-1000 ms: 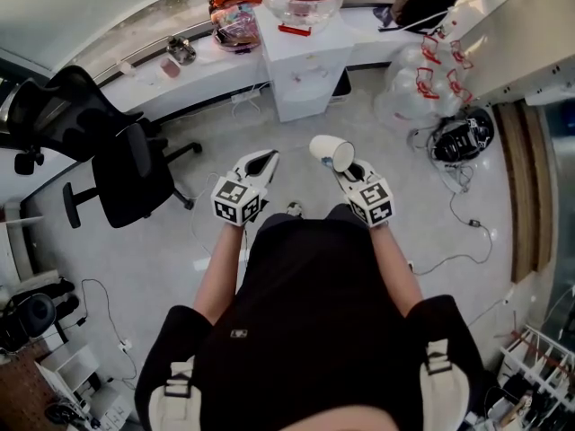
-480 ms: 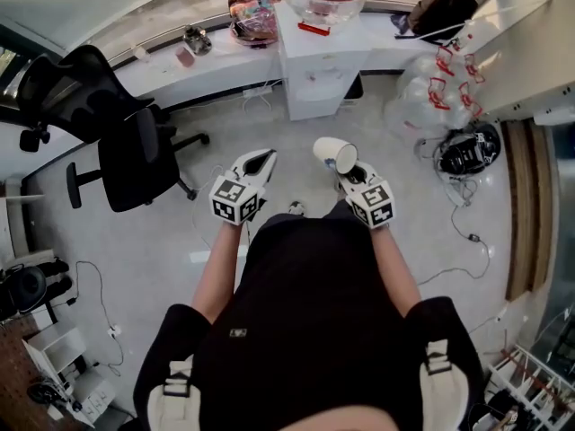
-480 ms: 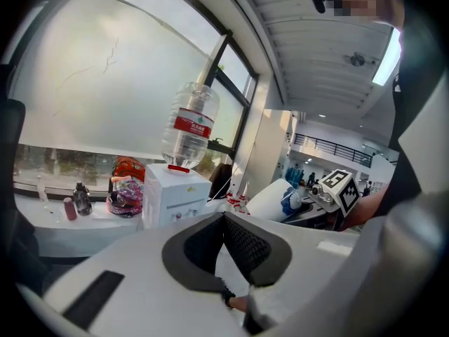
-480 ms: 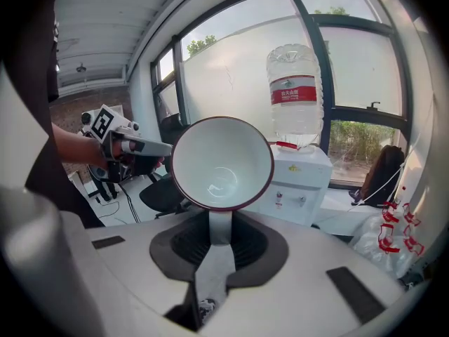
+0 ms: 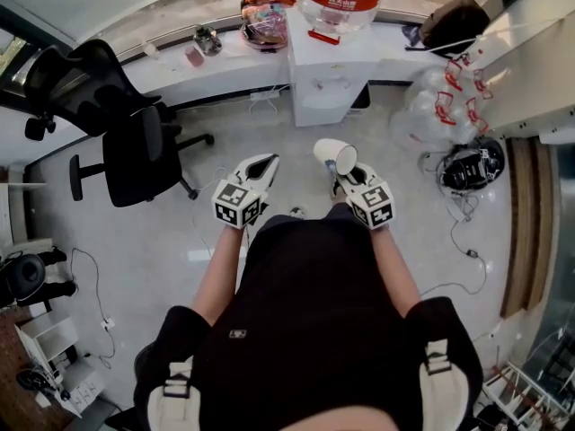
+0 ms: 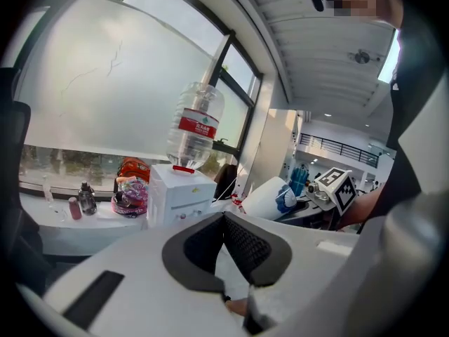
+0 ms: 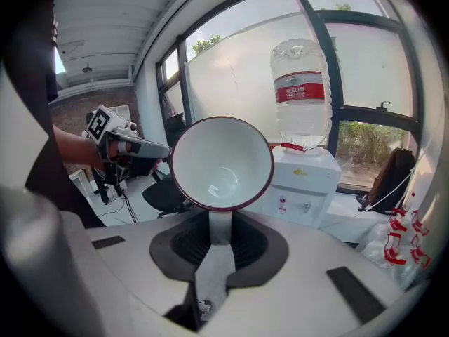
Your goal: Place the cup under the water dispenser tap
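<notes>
Over the last second the scene has slid under the head camera. The office chair [image 5: 130, 155] at far left sits a little lower, and the water dispenser [image 5: 331, 83] against the far wall has drifted right, so it now stands almost straight beyond the cup instead of off to its left. I read that as the person squaring up to the dispenser. The carry is under way, but the cup is well apart from the taps [image 7: 283, 203], with a stretch of floor [image 5: 269, 133] between. The left gripper [image 5: 267, 161] hangs near the person, its jaws drawn together at the tips with nothing between them. Just right of it the cup [image 5: 334, 153] is held up, tipped on its side, by the right gripper [image 5: 347, 172]. That gripper's jaws are closed narrowly on a white strip below the bowl, probably the handle. The cup is white and empty inside, with a dark red rim and a blue print on its outer wall.
</notes>
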### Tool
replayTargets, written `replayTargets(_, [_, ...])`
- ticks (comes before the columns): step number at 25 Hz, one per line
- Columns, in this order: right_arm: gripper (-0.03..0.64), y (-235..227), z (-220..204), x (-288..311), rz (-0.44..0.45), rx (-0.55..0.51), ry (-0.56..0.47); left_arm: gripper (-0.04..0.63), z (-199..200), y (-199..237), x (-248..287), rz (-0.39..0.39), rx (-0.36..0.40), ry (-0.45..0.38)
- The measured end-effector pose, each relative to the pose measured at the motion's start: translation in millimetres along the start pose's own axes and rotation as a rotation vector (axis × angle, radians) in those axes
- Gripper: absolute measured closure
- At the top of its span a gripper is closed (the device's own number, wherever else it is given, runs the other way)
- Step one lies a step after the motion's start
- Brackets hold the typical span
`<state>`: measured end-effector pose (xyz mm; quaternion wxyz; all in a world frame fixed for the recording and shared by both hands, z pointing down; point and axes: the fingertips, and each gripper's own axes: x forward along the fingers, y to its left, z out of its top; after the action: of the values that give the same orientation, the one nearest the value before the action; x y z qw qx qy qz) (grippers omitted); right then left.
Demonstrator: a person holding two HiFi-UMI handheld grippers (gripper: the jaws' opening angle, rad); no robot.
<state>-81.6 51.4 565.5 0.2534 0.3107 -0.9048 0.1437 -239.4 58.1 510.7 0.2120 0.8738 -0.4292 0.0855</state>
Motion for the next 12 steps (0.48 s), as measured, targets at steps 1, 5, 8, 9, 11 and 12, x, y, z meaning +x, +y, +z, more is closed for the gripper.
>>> replayTargets(1, [0.575, -2, -1, 2, 0.004, -0.005, 0.004, 0.595, 1, 2, 2, 0.004, -0.003, -0.003])
replayTargets(5, [0.575, -15, 5, 7, 0.020, -0.024, 0.008, 0.595, 6, 6, 15, 0.019, -0.014, -0.009])
replayTargets(8, [0.575, -29, 11, 9, 0.030, -0.026, 0.017, 0.595, 13, 9, 25, 0.025, -0.010, 0.007])
replayTargets(9, [0.575, -35, 8, 11, 0.035, -0.021, 0.035, 0.595, 15, 12, 29, 0.030, -0.006, 0.012])
replayTargets(11, [0.575, -45, 5, 15, 0.041, -0.012, 0.055, 0.595, 19, 20, 35, 0.042, -0.011, 0.020])
replayTargets(12, [0.575, -50, 5, 17, 0.040, -0.008, 0.054, 0.595, 18, 24, 37, 0.048, -0.017, 0.026])
